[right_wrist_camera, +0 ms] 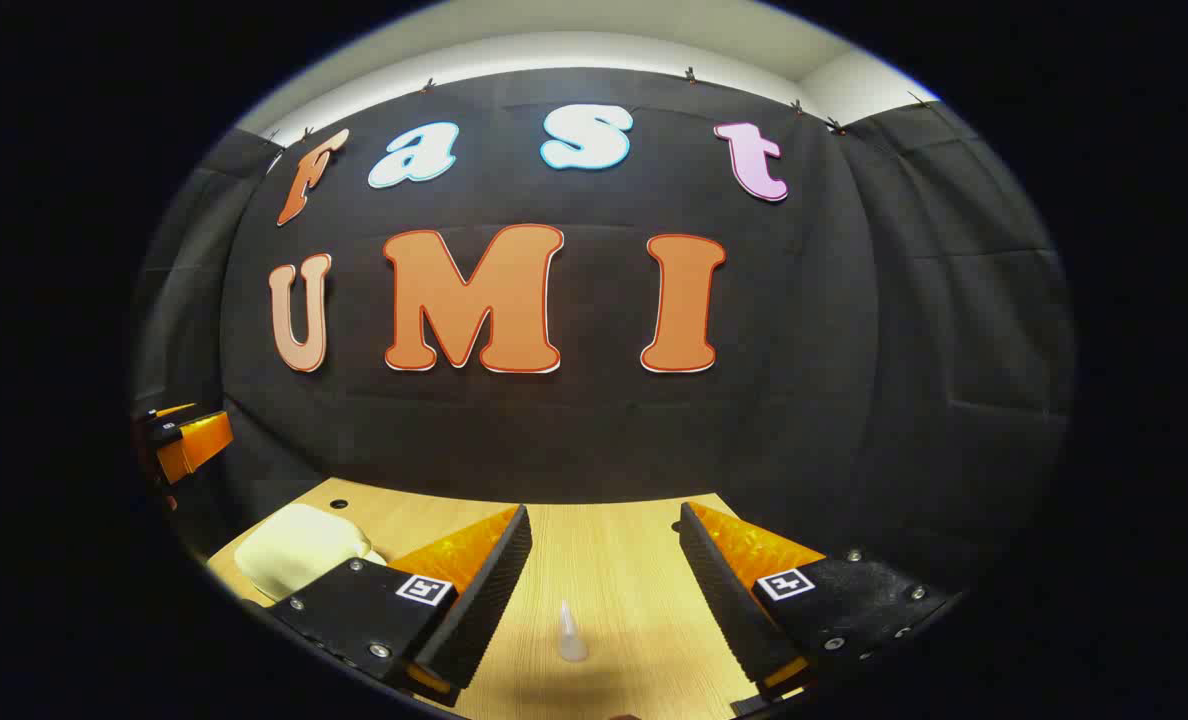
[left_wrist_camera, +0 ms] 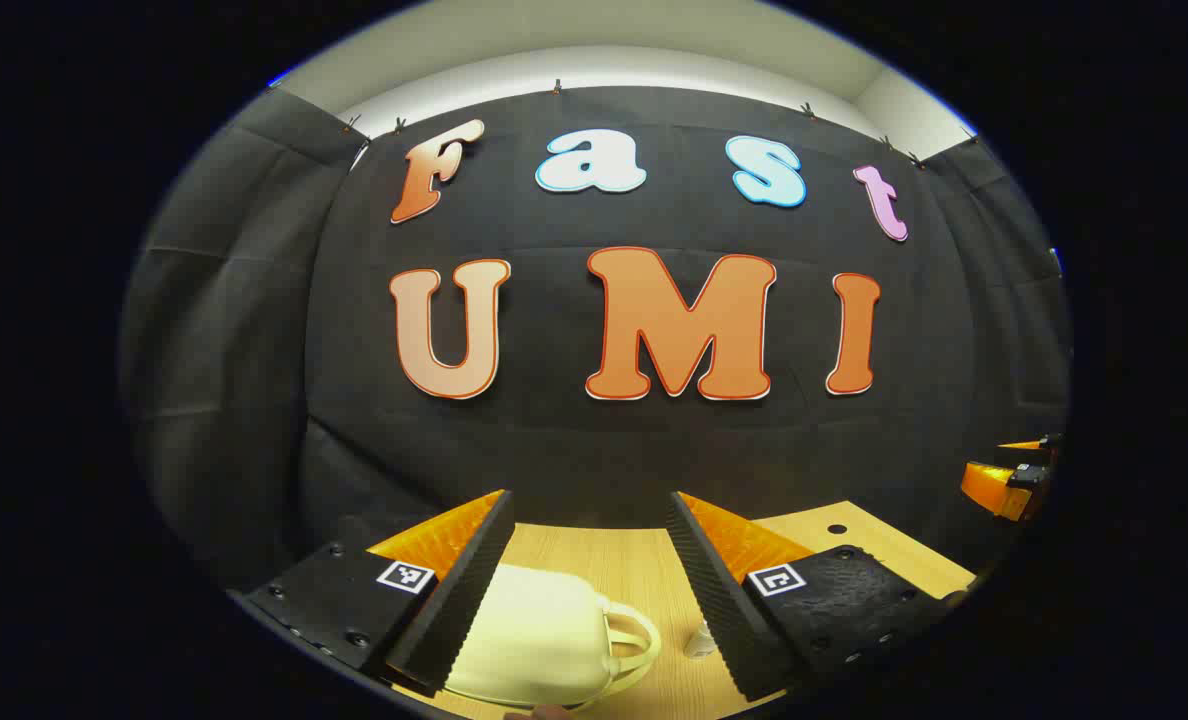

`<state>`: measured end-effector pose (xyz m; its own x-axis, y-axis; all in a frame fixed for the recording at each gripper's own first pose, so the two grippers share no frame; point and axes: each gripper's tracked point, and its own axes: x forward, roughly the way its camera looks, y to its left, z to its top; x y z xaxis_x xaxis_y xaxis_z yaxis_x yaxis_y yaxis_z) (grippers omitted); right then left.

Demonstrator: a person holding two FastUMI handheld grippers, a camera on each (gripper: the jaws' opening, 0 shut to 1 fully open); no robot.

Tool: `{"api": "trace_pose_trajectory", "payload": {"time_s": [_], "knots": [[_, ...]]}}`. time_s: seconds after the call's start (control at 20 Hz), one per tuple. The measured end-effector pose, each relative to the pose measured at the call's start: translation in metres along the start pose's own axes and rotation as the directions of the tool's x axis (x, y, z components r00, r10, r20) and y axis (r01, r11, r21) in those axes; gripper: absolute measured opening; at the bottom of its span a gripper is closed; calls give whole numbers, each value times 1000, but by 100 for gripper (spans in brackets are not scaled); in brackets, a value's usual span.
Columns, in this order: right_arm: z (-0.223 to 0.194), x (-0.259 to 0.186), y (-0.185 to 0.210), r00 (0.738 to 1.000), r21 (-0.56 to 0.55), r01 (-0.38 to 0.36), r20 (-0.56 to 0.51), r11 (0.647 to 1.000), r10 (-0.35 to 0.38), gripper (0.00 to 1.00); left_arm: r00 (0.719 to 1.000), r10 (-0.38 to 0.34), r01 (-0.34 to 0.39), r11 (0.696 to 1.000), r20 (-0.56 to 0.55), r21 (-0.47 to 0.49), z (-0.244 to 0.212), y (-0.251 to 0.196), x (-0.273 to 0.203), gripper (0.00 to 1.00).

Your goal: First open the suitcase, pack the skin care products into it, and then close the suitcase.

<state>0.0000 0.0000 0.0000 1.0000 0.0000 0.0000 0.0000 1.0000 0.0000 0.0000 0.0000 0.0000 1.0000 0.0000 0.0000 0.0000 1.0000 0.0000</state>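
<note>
Suitcase (left_wrist_camera: 539, 635), a small cream case with a looped handle, lies closed on the wooden table (left_wrist_camera: 614, 555) at the left of the work area, directly below the left gripper (left_wrist_camera: 591, 590), whose fingers stand spread wide with nothing between them. To its right, in the left gripper view, a small pale skin care bottle (left_wrist_camera: 699, 640) stands upright on the table, apart from the handle side of the case. In the right gripper view the same bottle (right_wrist_camera: 571, 633) stands between and beyond the fingers of the right gripper (right_wrist_camera: 604, 590), which are likewise spread apart and hold nothing; the suitcase (right_wrist_camera: 299, 550) lies well to the left there. Judged from this layout, the opening step is in hand and not yet done. The next move calls for the left gripper to descend onto the case and find its lid edge or fastening, neither of which can be made out here.
</note>
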Motion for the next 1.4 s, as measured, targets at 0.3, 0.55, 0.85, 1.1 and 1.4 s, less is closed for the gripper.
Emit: {"api": "trace_pose_trajectory", "payload": {"time_s": [0.3, 0.55, 0.85, 1.1, 1.4], "knots": [[-2, 0, 3, 1000, -11, -6, -2, 1000, 6, 95, 1000, 23, -23, 1000, -17, 2, -3, 8, -1, 98], [1, 2, 2, 1000, -25, 5, 12, 1000, -5, 95, 999, 31, -31, 999, -9, 15, 2, 8, -1, 98], [0, 1, 2, 1000, -52, -2, 9, 999, 3, 95, 999, 35, -35, 999, -11, 28, -3, 2, -5, 98], [-1, 0, -2, 1000, -48, 11, 11, 999, -11, 95, 999, 40, -39, 993, -4, 112, -5, -1, -8, 98], [-17, -17, -25, 999, -41, 47, -17, 998, -47, 95, 1000, 21, -10, 860, -16, 510, -49, -34, -16, 99]]}}
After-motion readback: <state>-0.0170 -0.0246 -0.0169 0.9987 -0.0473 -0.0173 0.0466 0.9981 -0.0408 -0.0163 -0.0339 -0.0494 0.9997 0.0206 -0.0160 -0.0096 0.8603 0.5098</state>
